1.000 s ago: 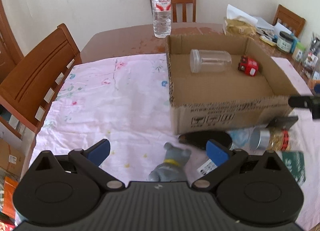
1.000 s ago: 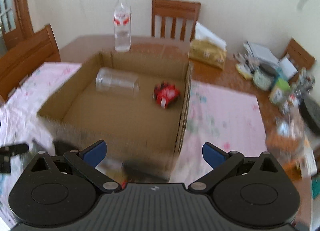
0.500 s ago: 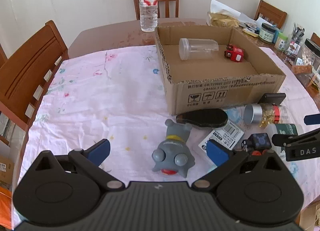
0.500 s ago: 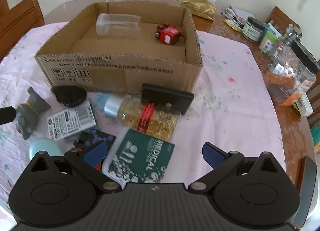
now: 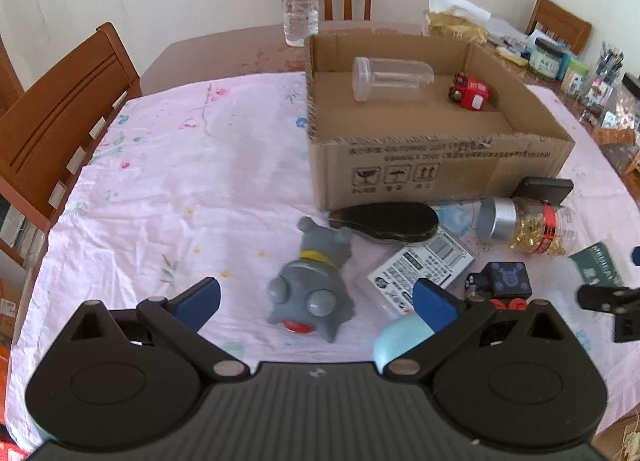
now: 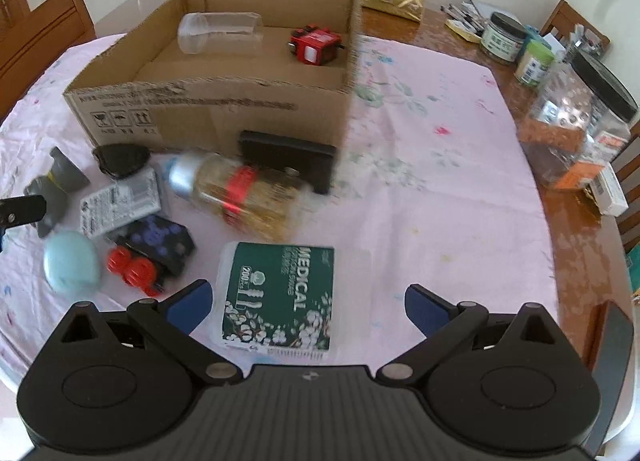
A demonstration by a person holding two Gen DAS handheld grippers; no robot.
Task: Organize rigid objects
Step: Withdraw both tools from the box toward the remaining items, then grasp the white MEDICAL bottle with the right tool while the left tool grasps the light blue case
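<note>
Now both your tongs are spread wide and hold nothing. The left tongs [image 5: 316,295] hover over the grey toy [image 5: 314,285], which lies between the fingers but untouched; a pale blue egg [image 5: 400,337] sits at 4 o'clock beside the right finger. The right tongs [image 6: 306,303] frame the green pack [image 6: 276,297], clear of it. At 12 o'clock stands the box [image 5: 440,169], holding a clear jar [image 5: 392,77] and red car [image 5: 470,91]. Risk, as I judge it: closing left could snag the egg; closing right on the flat pack may just slide it.
</note>
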